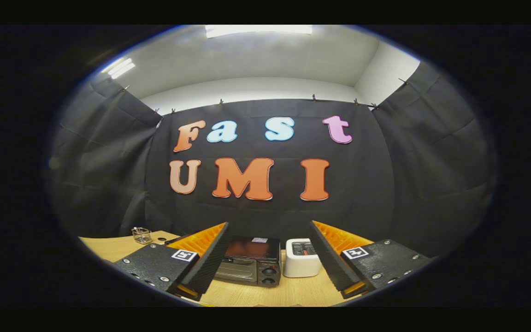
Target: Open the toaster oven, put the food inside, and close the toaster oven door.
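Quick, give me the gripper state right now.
Gripper: open, fingers spread wide and holding nothing; the toaster oven sits beyond them on the table, door shut.

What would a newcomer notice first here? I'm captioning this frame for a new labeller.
The gripper stands open, its black fingers spread wide with orange ribbing behind. Between and beyond them on the wooden table sits the toaster oven, door closed, with a white box beside it. A small clear container stands off past the left finger.

Black cloth walls (265, 216), wooden table (109, 246), ceiling light (258, 30).
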